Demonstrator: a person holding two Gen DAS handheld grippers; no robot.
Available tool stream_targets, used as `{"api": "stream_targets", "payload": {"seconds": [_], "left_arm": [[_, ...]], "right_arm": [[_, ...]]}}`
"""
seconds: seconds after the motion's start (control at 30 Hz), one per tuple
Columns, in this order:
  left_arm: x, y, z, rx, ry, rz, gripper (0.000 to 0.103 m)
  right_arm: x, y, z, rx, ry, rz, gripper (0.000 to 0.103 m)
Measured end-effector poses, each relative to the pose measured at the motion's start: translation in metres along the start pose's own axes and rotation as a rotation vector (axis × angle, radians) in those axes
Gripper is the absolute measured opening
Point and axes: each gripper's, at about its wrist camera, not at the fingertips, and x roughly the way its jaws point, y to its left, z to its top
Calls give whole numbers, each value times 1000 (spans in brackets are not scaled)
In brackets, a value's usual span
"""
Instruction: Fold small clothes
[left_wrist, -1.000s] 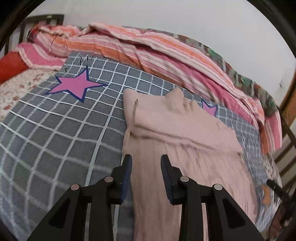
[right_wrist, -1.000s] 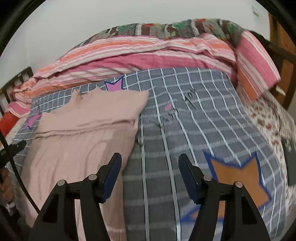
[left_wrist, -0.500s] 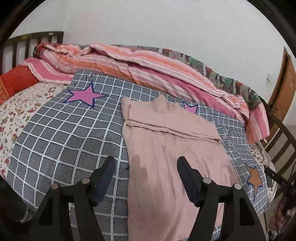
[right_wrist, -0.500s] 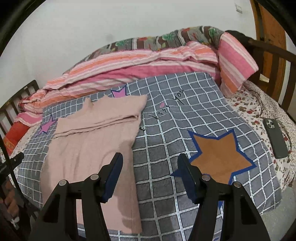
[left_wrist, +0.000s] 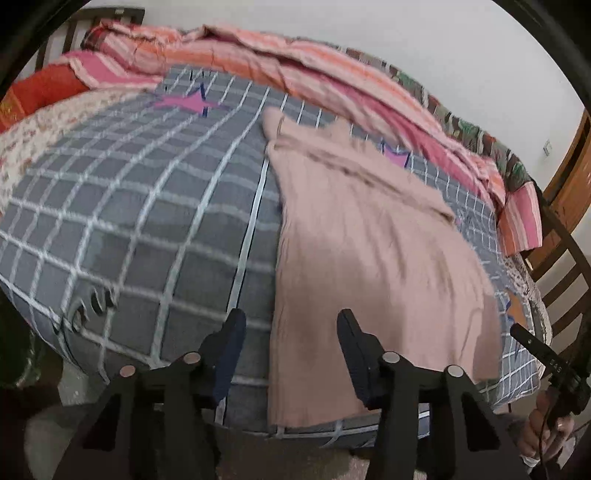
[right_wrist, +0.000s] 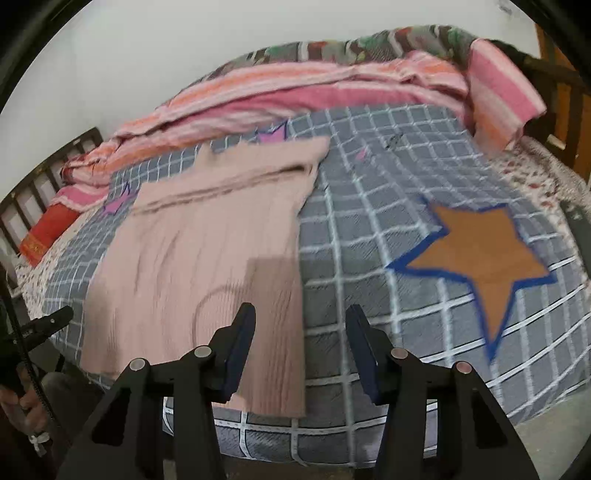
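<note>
From the left wrist camera, the left gripper hung above the near edge of the bed, its jaws apart and closing, with no cloth pressed between the pads; the left hem corner of the pink garment lay beneath the gap. The garment lay flat on the grey checked cover, its top part folded down across it towards the far side and its hem reaching the near edge of the bed. A striped quilt was bunched along the far side by the white wall, and a pink star showed on the cover left of the garment. From the right wrist camera, the right gripper likewise stood with jaws apart and closing, nothing clamped; the right hem corner of the garment lay under its left finger, and bare cover under the right one. An orange star marked the cover to the right. The picture was blurred in both views.
</note>
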Motion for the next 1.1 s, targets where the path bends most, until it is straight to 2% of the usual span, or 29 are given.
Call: {"api": "stream_targets", "payload": {"seconds": [0.1, 0.17, 0.27, 0.37, 0.4, 0.43, 0.5, 0.6, 0.67, 0.8, 0.87, 0.93, 1.03, 1.07, 1.1], "left_arm": [[11, 4, -5, -13, 6, -32, 43], [17, 5, -4, -8, 6, -28, 43], [26, 5, -2, -25, 6, -41, 39], [29, 4, 0, -33, 0, -54, 28], [28, 4, 1, -30, -5, -56, 15], [26, 4, 2, -25, -6, -62, 7], [17, 8, 4, -40, -15, -86, 7], [5, 18, 1, -81, -16, -109, 7], [4, 19, -2, -84, 2, -106, 7], [13, 14, -13, -53, 58, -103, 7], [15, 12, -17, -41, 63, -115, 10], [18, 10, -19, -32, 66, -129, 19], [21, 8, -16, -29, 73, -153, 19], [21, 9, -14, -38, 76, -166, 17], [22, 11, -11, -48, 96, -200, 9]], "right_arm": [[15, 3, -11, -9, 14, 17, 51], [24, 5, -16, -16, 26, 26, 51], [39, 9, -19, -14, 48, 6, 51], [42, 14, -19, -21, 23, 7, 48], [43, 16, -19, -28, 18, 7, 40], [43, 18, -20, -32, 13, 23, 25], [39, 19, -20, -35, 14, 66, 9], [27, 17, -22, -27, -10, 62, 8], [26, 14, -25, -14, 13, 57, 10], [33, 12, -35, 8, 74, 73, 23], [35, 12, -39, 21, 82, 83, 23], [37, 14, -41, 20, 89, 91, 23], [43, 20, -42, 15, 104, 97, 25], [45, 22, -42, 14, 109, 93, 21], [45, 24, -41, 9, 110, 96, 7]]}}
